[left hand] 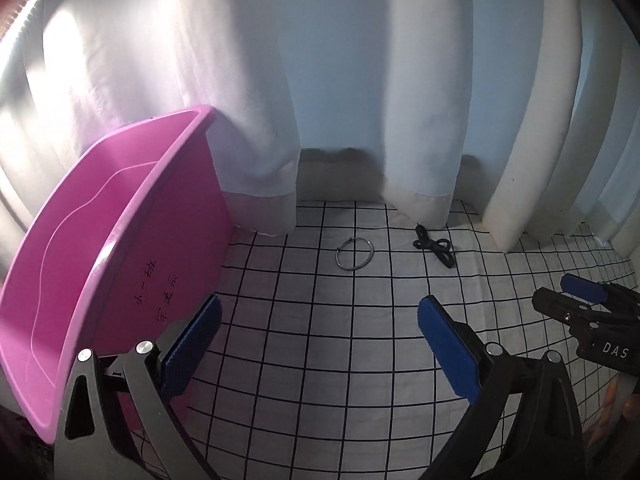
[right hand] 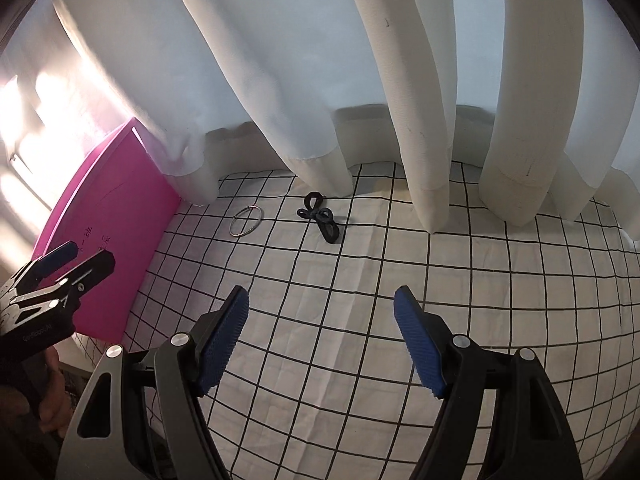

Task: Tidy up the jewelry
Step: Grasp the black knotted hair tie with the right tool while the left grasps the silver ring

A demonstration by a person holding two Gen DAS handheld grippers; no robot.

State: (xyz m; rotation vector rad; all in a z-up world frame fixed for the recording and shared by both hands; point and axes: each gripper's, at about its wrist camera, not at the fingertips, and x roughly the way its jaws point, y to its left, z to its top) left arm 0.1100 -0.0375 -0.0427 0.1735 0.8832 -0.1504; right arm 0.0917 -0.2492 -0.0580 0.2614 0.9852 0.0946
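Observation:
A thin silver ring bracelet (left hand: 354, 254) lies flat on the checked cloth, also in the right wrist view (right hand: 246, 221). A black knotted cord piece (left hand: 435, 246) lies just right of it (right hand: 320, 217). A pink plastic bin (left hand: 120, 264) stands at the left, seen from the right wrist too (right hand: 108, 248). My left gripper (left hand: 320, 344) is open and empty, well short of the bracelet, beside the bin. My right gripper (right hand: 320, 336) is open and empty, short of the black piece. Each gripper shows in the other's view, the right one (left hand: 592, 300) and the left one (right hand: 72, 264).
White curtains (left hand: 256, 128) hang down onto the far edge of the white cloth with black grid lines (left hand: 320, 360). The curtain folds (right hand: 424, 160) reach close behind the two pieces. Handwritten characters mark the bin's side.

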